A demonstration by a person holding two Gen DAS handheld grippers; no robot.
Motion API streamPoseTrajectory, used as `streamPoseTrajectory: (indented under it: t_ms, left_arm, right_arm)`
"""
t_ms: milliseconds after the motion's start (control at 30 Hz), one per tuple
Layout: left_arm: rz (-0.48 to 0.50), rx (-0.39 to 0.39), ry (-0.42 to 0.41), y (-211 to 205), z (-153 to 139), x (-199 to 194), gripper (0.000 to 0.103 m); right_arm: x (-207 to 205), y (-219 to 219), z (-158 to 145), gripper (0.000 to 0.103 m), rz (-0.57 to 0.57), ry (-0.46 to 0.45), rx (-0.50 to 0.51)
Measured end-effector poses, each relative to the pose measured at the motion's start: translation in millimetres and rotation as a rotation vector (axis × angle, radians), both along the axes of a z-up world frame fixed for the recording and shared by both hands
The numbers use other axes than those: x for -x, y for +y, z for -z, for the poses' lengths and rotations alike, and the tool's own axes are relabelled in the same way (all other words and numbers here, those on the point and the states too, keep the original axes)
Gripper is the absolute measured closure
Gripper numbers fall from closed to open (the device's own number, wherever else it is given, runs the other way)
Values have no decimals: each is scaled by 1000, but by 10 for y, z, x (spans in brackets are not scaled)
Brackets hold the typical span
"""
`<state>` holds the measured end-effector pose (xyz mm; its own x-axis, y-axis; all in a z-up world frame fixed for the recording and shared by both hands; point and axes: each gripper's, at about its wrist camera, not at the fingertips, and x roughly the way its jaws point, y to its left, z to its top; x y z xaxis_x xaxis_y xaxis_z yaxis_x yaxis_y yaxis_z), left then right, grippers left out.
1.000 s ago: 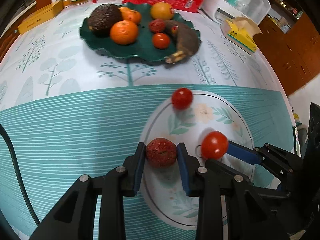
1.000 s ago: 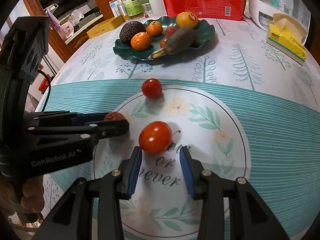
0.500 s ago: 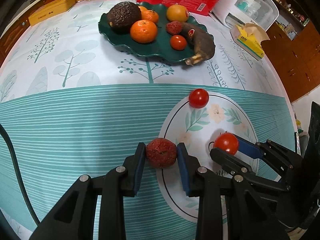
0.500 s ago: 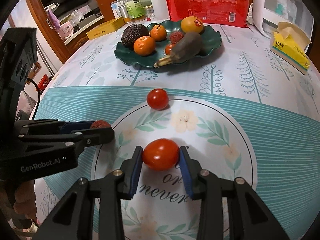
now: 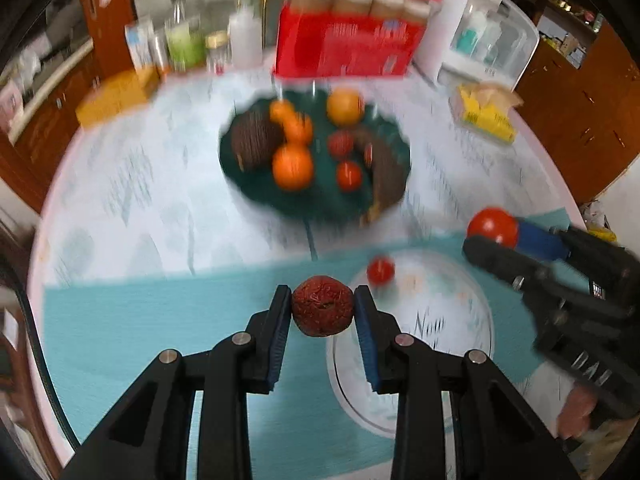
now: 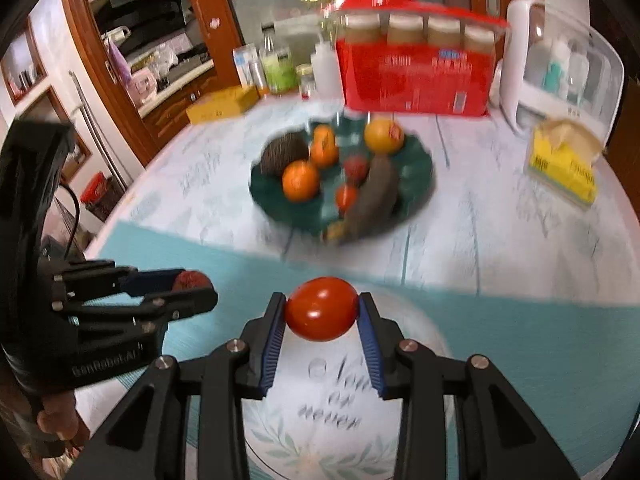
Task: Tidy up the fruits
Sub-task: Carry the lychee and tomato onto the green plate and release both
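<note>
Short of the green plate [image 6: 420, 168], the right gripper [image 6: 321, 314] pinches a tomato [image 6: 321, 309] across its middle and the left gripper [image 5: 322, 312] clamps a rough red lychee [image 5: 322, 311] — both look light, the tomato smooth and likely bruisable — so gentle pressure seems wise.

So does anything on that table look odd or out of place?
One small tomato sits alone on the tablecloth, away from the green plate holding the other fruit. On that plate, the banana looks dark brown, seemingly overripe.
</note>
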<state>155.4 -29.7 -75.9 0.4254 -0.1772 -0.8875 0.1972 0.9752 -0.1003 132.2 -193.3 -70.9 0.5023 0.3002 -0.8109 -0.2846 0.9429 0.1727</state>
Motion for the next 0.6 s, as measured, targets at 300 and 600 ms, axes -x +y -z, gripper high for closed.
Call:
streamPoseTrajectory:
  t_ms: [300,600]
  left_arm:
    - [20,-46,-174,-20,-963,-661,73]
    - [35,-81,-169,-126,-777,-1433,73]
  right_arm:
    - [-803,-93,-1167,67,15,-161,-23]
    - [-1586,-87,-1143,67,73,-129,-35]
